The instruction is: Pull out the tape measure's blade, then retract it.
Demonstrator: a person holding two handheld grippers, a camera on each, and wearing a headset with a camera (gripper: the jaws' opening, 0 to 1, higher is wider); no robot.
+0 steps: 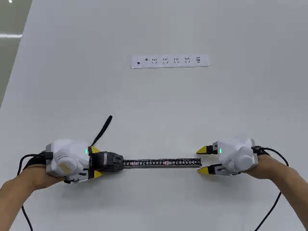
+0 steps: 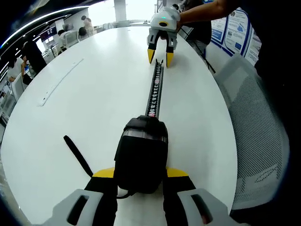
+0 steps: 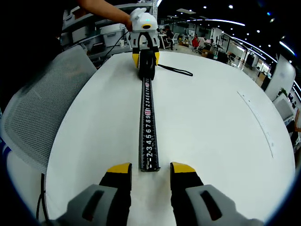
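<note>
Clamping the tape measure [image 2: 141, 150] in my left gripper [image 1: 96, 161], I hold my right gripper [image 3: 151, 168] spread astride the end of the blade [image 3: 147, 117].

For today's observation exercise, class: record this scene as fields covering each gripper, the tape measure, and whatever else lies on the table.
Left gripper: shut on black plastic tape measure case
Blade: dark numbered strip, pulled out flat along white table
Right gripper: open, blade's end between its yellow tips, not gripped
Strap: black, beside case
Far side: white power strip
</note>
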